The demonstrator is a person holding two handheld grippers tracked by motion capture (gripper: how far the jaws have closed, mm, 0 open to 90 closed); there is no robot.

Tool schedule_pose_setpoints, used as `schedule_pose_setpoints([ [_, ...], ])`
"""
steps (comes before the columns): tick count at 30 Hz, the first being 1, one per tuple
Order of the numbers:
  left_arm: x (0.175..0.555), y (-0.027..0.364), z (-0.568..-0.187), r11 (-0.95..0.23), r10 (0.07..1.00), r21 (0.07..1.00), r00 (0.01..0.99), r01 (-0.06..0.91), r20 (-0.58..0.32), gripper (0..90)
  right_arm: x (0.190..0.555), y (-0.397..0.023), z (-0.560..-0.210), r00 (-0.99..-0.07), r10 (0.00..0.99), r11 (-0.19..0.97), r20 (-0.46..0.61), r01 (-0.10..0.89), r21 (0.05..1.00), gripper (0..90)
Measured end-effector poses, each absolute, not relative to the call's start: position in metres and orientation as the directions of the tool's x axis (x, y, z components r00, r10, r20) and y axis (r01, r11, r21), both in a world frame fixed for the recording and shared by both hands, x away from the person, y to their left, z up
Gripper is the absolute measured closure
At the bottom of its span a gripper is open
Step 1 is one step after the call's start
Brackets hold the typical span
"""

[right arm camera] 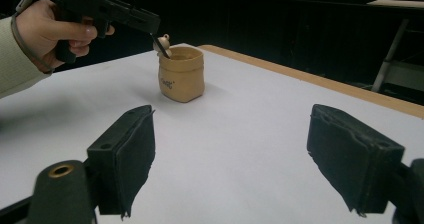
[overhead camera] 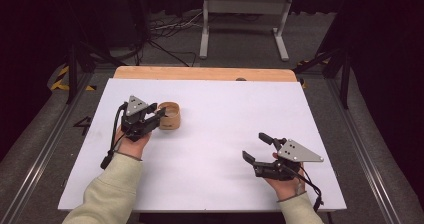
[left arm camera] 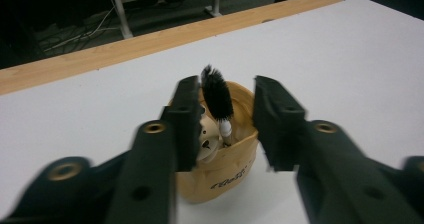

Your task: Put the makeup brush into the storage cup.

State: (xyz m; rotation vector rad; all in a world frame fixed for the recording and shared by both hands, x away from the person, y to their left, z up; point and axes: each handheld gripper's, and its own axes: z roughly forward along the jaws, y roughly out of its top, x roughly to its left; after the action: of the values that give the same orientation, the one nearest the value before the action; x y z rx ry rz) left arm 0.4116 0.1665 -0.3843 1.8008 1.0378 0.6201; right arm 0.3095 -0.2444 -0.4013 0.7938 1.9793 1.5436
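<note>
- Tan pouch [overhead camera: 170,116]: stands upright on the white table top [overhead camera: 220,149], left of centre in the high view, top open, dark print on its side, too small to read.
- Contents: a black-bristled brush [left arm camera: 216,93] with a pale ferrule stands bristles-up inside the pouch; a small pale, rounded piece [left arm camera: 206,140] lies beside it, and I cannot tell what it is.
- Left gripper [overhead camera: 156,115]: poised over the pouch mouth; jaws released, standing on either side of the brush. The left-hand jaw in the left gripper view is just beside the bristles; contact cannot be confirmed.
- Right gripper [overhead camera: 256,146]: lower right of the high view, well apart from the pouch, jaws spread wide with nothing between them.
- Surface: white sheet over a wooden board [overhead camera: 205,73], whose edge shows along the far side.
- Room: dark; grey floor, loose cables [overhead camera: 165,31] upper left, a white metal stand [overhead camera: 245,19] at upper centre.
- Obscured: the pouch's near wall sits behind the left gripper in the high view; pouch interior partly blocked by jaws.
</note>
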Motion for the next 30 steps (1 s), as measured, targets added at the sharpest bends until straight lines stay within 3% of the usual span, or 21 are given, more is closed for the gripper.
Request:
schedule_pose_setpoints([
  [5, 0.407, 0.173, -0.382, -0.187, 0.867, 0.911, 0.498, 0.368, -0.023, 32.0, 0.312, -0.243, -0.401, -0.708, 0.705, 0.187, -0.038, 0.134, 0.973, 19.4],
  [8, 0.402, 0.178, -0.38, -0.188, 0.869, 0.918, 0.494, 0.348, -0.009, 22.2, 0.313, -0.243, -0.4, -0.71, 0.703, 0.188, -0.041, 0.131, 0.973, 19.4],
  [14, 0.387, 0.186, -0.377, -0.224, 0.864, 0.928, 0.502, 0.298, 0.048, 17.0, 0.317, -0.252, -0.396, -0.699, 0.713, 0.182, -0.044, 0.125, 0.975, 18.8],
  [21, 0.378, 0.199, -0.373, -0.171, 0.836, 0.945, 0.548, 0.28, -0.01, 15.6, 0.32, -0.257, -0.392, -0.688, 0.718, 0.233, -0.108, 0.092, 0.968, 14.4],
  [30, 0.363, 0.211, -0.374, -0.149, 0.801, 0.954, 0.598, 0.26, -0.038, 13.9, 0.329, -0.258, -0.39, -0.698, 0.71, 0.227, -0.088, 0.11, 0.968, 9.3],
])
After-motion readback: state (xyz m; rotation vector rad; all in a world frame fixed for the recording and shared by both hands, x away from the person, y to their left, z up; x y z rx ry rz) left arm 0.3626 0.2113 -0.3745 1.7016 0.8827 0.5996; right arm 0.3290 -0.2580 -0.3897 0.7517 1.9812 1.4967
